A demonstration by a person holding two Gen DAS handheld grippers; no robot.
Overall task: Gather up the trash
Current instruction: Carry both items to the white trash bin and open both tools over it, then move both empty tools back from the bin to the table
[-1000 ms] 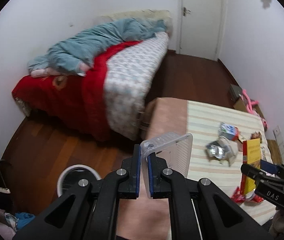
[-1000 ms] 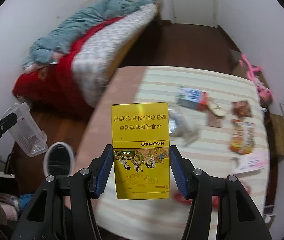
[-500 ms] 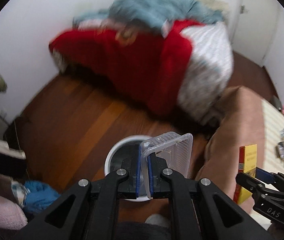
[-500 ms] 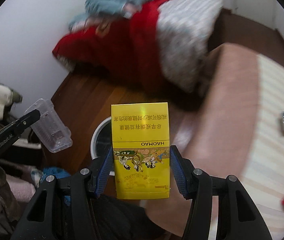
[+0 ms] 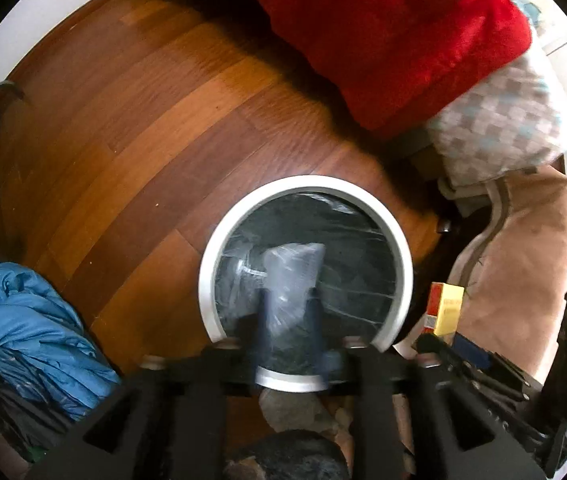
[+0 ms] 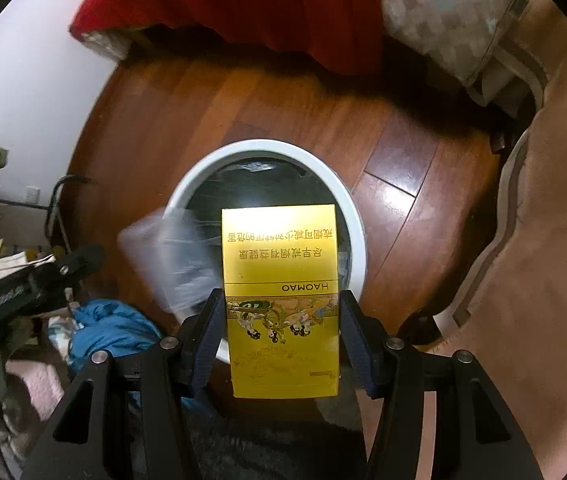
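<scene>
The left gripper point(image 5: 286, 316) hung directly above the white bin point(image 5: 397, 240), jaws opening around the clear plastic container point(image 5: 293, 276). The right gripper point(image 6: 279, 332) clamped the yellow box point(image 6: 279, 264), long axis along its fingers, over the bin's near rim.

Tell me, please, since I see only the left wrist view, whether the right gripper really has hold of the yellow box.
Observer: Yes. In the right wrist view both pads of the right gripper press on the sides of the yellow box, its printed face towards the camera.
Operator: Where is the box relative to the bin?
Observer: Its far end overlaps the opening of the white bin.
Operator: And my clear container?
Observer: There the clear container is a blur across the bin's left rim, just beyond the left gripper, whose jaws are opening.
</scene>
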